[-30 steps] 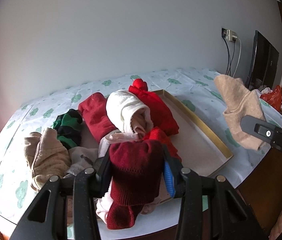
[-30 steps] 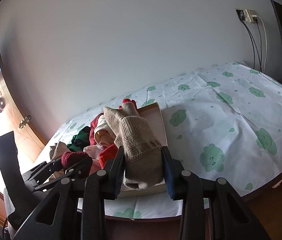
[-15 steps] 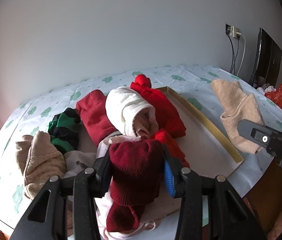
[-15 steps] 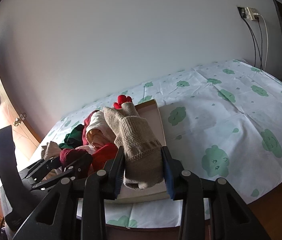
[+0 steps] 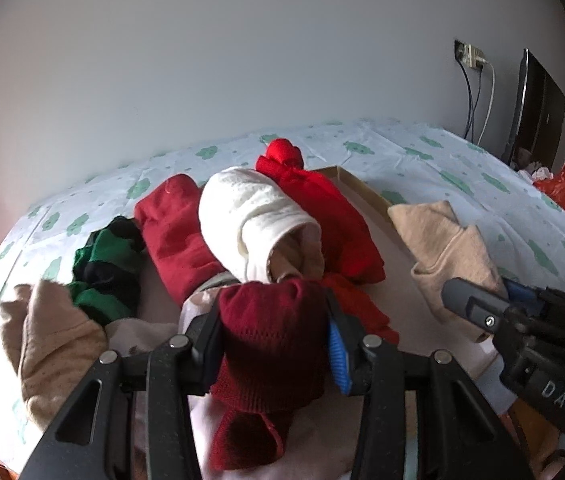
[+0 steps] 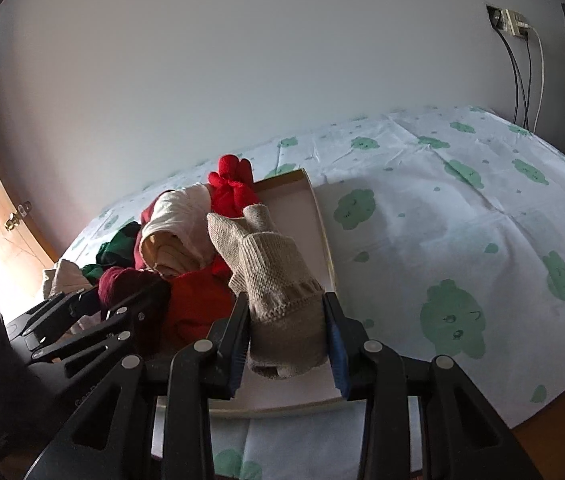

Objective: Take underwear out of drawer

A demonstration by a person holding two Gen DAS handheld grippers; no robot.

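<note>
A home bedroom: patterned bedsheet (image 6: 462, 208), wall socket (image 6: 512, 22), wooden door (image 6: 2, 216).

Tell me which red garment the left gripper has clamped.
The dark maroon knit roll, in the left gripper; the bright red bundle and crimson roll lie untouched behind.

There were two tools: the left tool (image 5: 274, 336) and the right tool (image 6: 286, 336), each holding one rolled garment. One shallow drawer tray (image 6: 318, 216) sat on one bed (image 6: 462, 200). Rolled garments in view numbered about eight: three red or maroon, two beige, one cream, one green-and-black.
</note>
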